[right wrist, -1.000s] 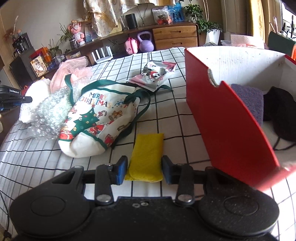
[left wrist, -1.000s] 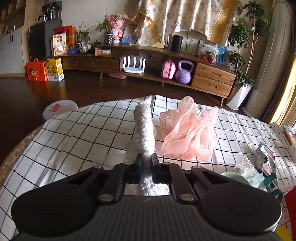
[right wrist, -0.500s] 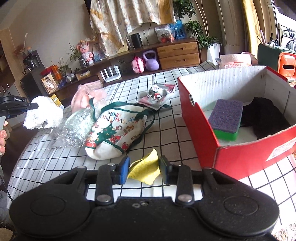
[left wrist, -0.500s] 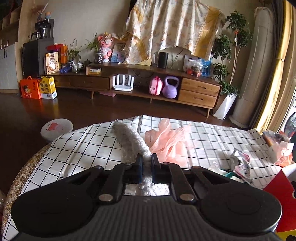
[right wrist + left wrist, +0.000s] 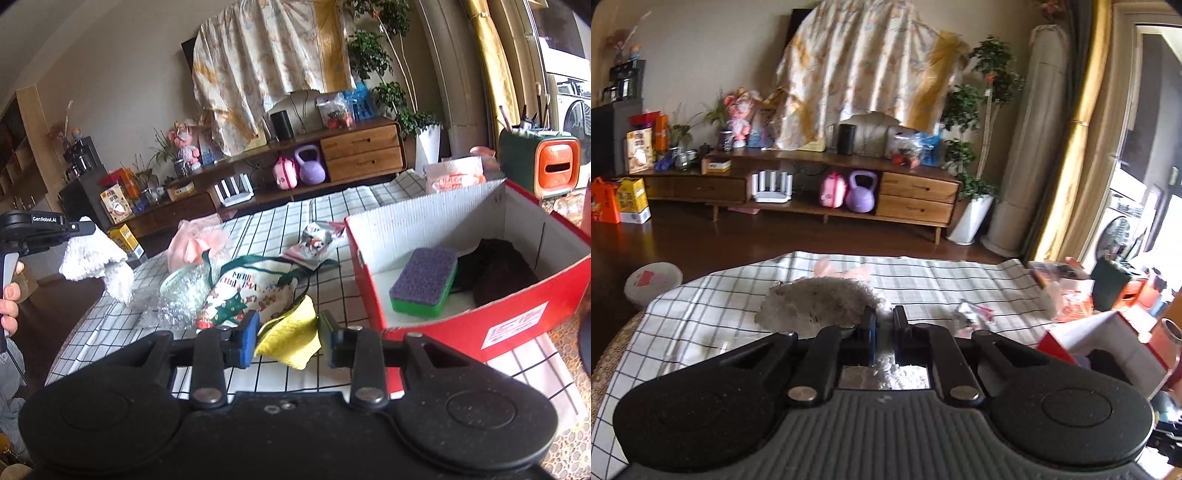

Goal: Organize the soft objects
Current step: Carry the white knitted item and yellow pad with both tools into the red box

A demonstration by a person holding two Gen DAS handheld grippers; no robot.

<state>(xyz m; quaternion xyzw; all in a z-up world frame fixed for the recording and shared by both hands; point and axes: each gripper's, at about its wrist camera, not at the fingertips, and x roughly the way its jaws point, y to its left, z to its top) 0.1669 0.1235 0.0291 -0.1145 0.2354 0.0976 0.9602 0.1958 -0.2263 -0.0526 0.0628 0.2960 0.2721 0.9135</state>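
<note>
I see the checked tablecloth (image 5: 332,236) ahead of my right claw, carrying a Christmas bag (image 5: 243,291), bubble wrap (image 5: 181,295), pink mesh puff (image 5: 195,240), snack packet (image 5: 317,240) and, rightward, a red box (image 5: 517,314).

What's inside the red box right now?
In the red box lie a purple-and-green sponge and a dark cloth beside it. Its near wall hides the front floor.

Both grippers are up off the checked cloth (image 5: 332,206) now: yellow cloth (image 5: 290,338) dangling crumpled in the right gripper (image 5: 287,338), white fluffy towel (image 5: 820,302) hoisted by the left gripper (image 5: 883,325).
</note>
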